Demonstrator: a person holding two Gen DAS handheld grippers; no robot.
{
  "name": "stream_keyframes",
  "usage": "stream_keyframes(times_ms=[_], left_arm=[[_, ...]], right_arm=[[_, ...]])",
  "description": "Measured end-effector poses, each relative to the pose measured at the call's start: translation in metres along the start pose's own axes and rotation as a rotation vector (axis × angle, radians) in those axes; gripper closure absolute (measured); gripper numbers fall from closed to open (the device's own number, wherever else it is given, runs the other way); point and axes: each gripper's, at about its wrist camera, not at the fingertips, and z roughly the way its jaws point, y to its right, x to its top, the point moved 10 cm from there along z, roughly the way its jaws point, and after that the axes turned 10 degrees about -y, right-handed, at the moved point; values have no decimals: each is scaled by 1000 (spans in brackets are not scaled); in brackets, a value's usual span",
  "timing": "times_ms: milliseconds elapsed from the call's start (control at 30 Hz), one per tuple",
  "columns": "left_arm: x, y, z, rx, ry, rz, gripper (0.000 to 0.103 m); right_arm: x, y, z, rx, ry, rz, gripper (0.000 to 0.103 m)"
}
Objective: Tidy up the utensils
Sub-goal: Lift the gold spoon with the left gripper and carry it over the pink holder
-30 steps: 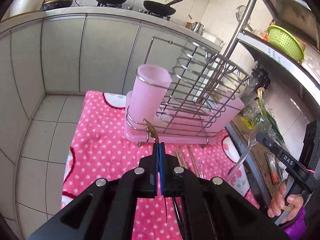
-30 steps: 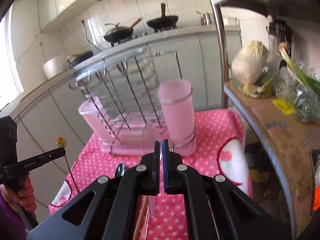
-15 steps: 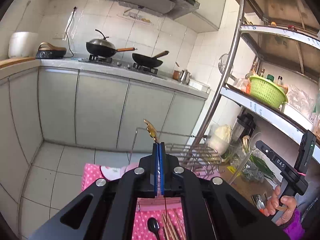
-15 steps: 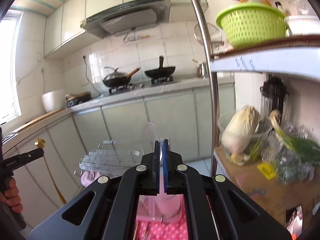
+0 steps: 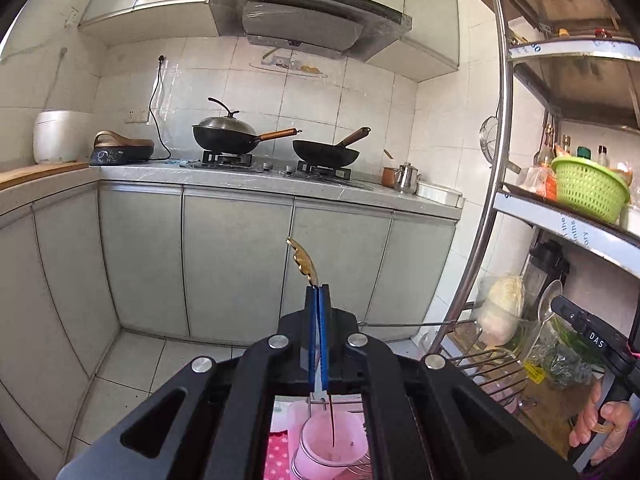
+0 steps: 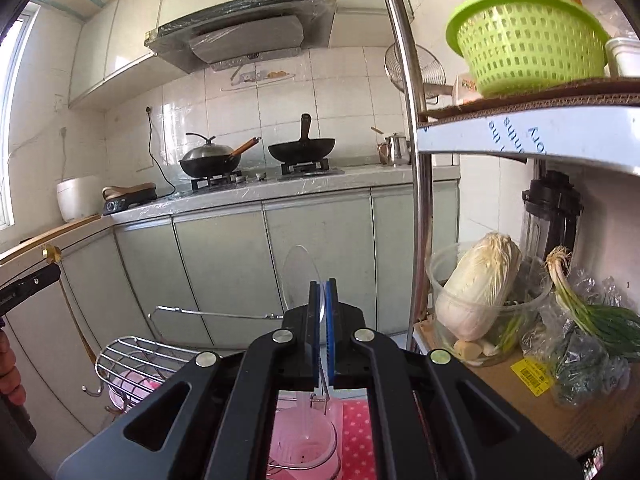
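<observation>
Grippers both hold utensils above the pink cup (image 5: 334, 446). Your left gripper (image 5: 319, 294) has its jaws clamped on a thin gold-topped pick (image 5: 304, 261) whose tip hangs inside the cup. Your right gripper (image 6: 322, 288) pinches a clear plastic spoon (image 6: 298, 276) (bowl upward), its handle reaching into the cup's mouth.

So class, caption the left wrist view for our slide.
Left hand-held gripper holds a gold-ended utensil upright over the pink cup.

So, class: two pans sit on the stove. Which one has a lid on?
The left pan, with the lighter orange-brown handle, wears a domed metal lid. The right pan, dark-handled, is uncovered.
</observation>
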Motion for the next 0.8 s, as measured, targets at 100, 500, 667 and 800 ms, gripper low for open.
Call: stream_keyframes(times_ms=[100, 500, 667, 800], left_arm=[[-20, 1, 19, 6, -48, 21, 102], [-80, -4, 64, -52, -237, -44, 102], [-93, -7, 73, -69, -301, -87, 100], [-95, -11, 74, -71, -319, -116, 88]], right_arm=[[-19, 0, 15, 5, -58, 10, 100], [-76, 3, 47, 42, -257, 56, 100], [-82, 0, 49, 62, -297, 67, 100], [-84, 0, 51, 75, -334, 73, 84]])
